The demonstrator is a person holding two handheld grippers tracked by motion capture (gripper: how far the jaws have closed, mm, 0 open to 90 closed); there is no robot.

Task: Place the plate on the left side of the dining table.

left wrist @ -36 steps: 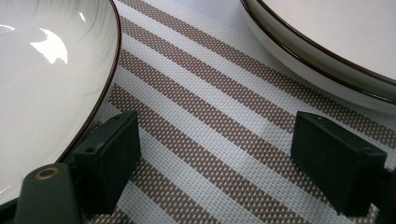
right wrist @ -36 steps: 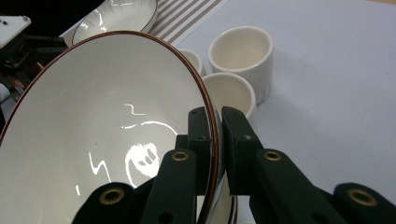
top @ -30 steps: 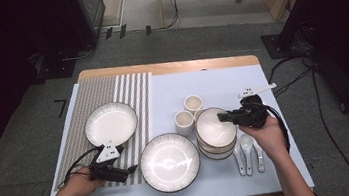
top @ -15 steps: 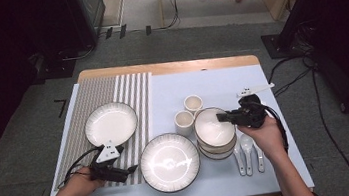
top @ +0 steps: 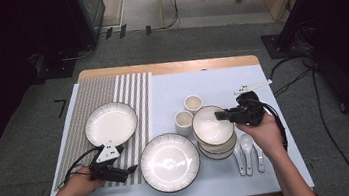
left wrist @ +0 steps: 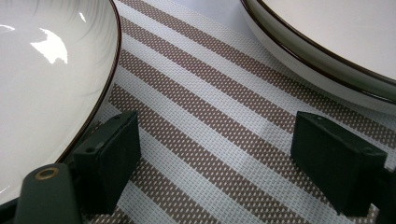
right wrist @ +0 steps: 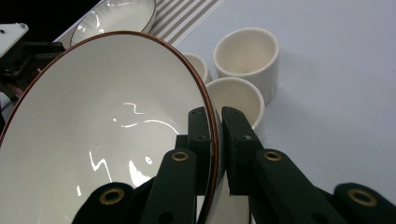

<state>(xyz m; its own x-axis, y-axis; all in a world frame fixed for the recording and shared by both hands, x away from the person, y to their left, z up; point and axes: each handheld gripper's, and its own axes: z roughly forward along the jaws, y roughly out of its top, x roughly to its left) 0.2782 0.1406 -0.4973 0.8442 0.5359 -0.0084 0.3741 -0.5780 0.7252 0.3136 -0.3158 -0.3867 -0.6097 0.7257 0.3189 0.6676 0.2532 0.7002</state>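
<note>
Your right gripper point(right wrist: 212, 140) is clamped on the rim of the top bowl point(top: 211, 125), one jaw inside the wall and one outside. That bowl sits on, or just above, the bowl stack point(top: 217, 148); I can't tell whether it has cleared the one below. Relative to the stack: two cups point(top: 188, 112) just beside it on the far-left side, three white spoons point(top: 247, 148) just beside it on your side to the right, and a big plate point(top: 170, 162) beside it on the left.

The grip is thin, rim only, so I'd lift straight up and keep the bowl level; any tilt will probably lever it out of the pads. Clear the stack fully before you go sideways, and swing wide of the cups.

Your left gripper point(left wrist: 215, 154) is open with nothing between the jaws, low over the striped placemat point(left wrist: 219, 116) between the two plates, well left of the stack. Leave it there.
</note>
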